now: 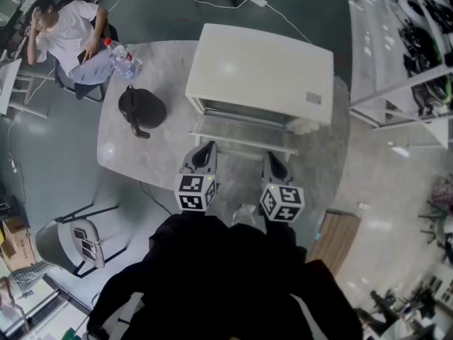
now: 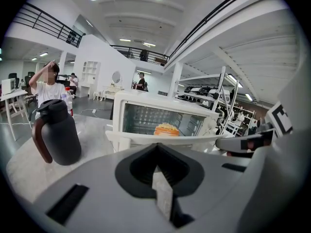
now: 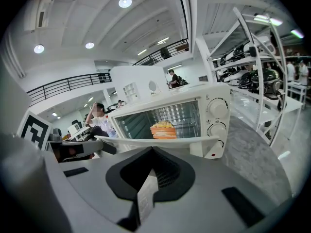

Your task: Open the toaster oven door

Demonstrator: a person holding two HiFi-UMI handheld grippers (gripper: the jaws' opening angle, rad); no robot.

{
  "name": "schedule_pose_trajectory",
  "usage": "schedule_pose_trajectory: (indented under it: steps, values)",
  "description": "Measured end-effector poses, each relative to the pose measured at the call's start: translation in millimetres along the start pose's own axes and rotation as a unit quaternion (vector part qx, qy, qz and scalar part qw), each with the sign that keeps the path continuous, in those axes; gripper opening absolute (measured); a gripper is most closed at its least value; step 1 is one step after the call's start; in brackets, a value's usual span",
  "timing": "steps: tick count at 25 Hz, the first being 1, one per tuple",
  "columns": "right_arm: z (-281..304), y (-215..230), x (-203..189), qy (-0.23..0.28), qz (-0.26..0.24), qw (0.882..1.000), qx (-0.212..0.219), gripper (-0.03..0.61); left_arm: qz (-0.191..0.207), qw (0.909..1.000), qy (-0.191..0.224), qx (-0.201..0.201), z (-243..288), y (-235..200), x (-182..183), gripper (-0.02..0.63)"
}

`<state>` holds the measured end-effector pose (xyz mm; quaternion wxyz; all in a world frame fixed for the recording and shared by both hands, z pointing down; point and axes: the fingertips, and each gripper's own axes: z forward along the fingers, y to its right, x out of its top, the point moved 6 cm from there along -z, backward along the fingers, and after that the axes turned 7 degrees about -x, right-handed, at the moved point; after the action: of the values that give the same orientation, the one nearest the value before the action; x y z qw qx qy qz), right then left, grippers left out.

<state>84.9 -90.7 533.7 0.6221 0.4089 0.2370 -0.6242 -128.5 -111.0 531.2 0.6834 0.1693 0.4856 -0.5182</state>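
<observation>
A white toaster oven (image 1: 260, 73) stands on the grey table (image 1: 134, 154). Its glass door (image 1: 241, 137) is folded down flat toward me, seen edge-on in both gripper views (image 2: 160, 139) (image 3: 160, 141). Inside the oven sits an orange and yellow piece of food (image 2: 166, 129) (image 3: 163, 129). My left gripper (image 1: 206, 149) (image 2: 158, 171) and right gripper (image 1: 272, 160) (image 3: 148, 178) hover side by side just in front of the door's handle edge, not touching it. Both are shut with nothing between the jaws.
A dark jug (image 1: 139, 108) (image 2: 57, 135) stands on the table left of the oven, with a water bottle (image 1: 122, 59) at the far left edge. A person (image 1: 67, 30) sits beyond it. A chair (image 1: 78, 239) is near left; shelving (image 1: 403, 62) runs along the right.
</observation>
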Motion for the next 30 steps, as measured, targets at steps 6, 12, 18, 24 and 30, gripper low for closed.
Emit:
schedule_pose_trajectory:
  steps: [6, 12, 18, 24, 30]
  values:
    - [-2, 0, -7, -0.01, 0.005, 1.0, 0.002, 0.003, -0.005, 1.0, -0.006, 0.002, -2, 0, -6, 0.003]
    - [-3, 1, -14, -0.016, 0.004, 1.0, 0.005, 0.003, -0.01, 0.9999, -0.01, 0.003, -4, 1, -13, 0.003]
    - [-5, 3, -21, -0.023, 0.002, 1.0, 0.007, 0.003, -0.018, 0.9997, -0.012, 0.008, -6, 2, -19, 0.003]
    - [-8, 2, -26, -0.03, 0.002, 1.0, 0.008, 0.003, -0.023, 0.9996, -0.015, 0.01, -10, 3, -26, 0.003]
    - [-10, 2, -33, -0.037, 0.002, 0.999, 0.012, 0.003, -0.03, 0.9993, -0.018, 0.014, -13, 3, -33, 0.003]
